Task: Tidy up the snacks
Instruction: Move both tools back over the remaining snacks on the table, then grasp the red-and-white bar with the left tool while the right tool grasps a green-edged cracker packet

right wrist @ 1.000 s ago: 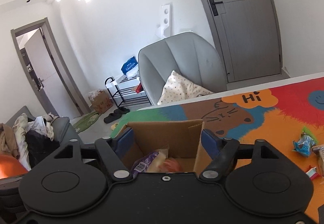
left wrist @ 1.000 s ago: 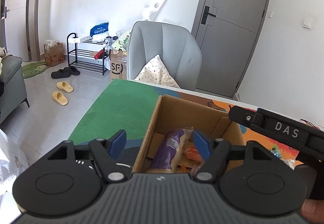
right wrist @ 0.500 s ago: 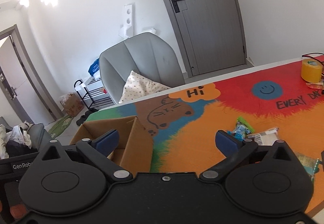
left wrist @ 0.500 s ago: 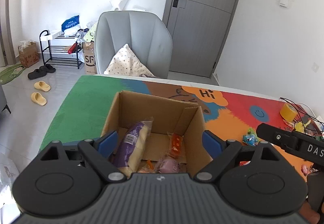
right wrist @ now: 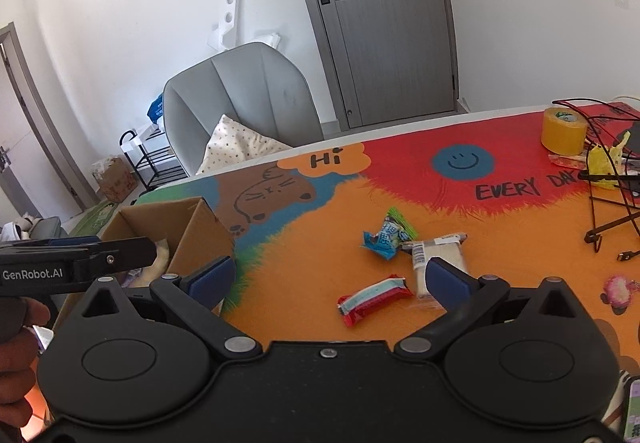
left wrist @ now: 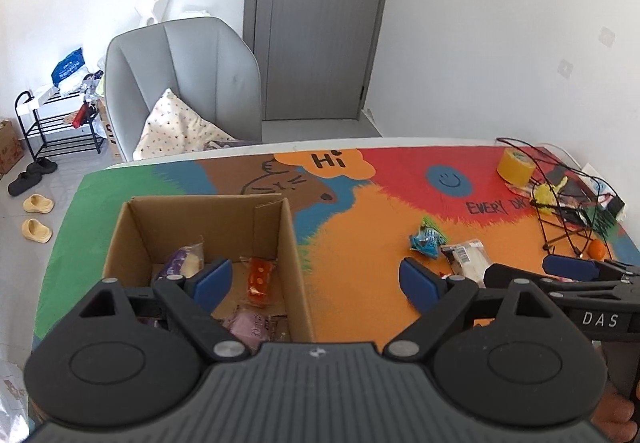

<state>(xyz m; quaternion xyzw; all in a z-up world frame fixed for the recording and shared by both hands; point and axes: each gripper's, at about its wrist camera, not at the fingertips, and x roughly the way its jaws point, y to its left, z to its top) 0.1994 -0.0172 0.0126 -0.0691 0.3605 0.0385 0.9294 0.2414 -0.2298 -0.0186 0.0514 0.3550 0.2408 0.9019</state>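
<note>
An open cardboard box (left wrist: 288,243) stands on the left of the colourful table mat and holds several snacks, among them a purple pack (left wrist: 180,263), an orange pack (left wrist: 260,279) and a pink pack (left wrist: 252,325). My left gripper (left wrist: 316,281) is open and empty above the box's right wall. On the mat lie a blue snack (right wrist: 386,237), a white pack (right wrist: 436,255) and a red striped bar (right wrist: 374,299). My right gripper (right wrist: 328,279) is open and empty just above the red bar.
A yellow tape roll (right wrist: 564,131), a black wire stand (right wrist: 612,215) and cables sit at the table's right end. A pink snack (right wrist: 618,289) lies at the right. A grey chair (left wrist: 180,83) with a cushion stands behind the table.
Both grippers swung right from over the box. The right one moved over the loose snacks on the mat and both opened wider.
</note>
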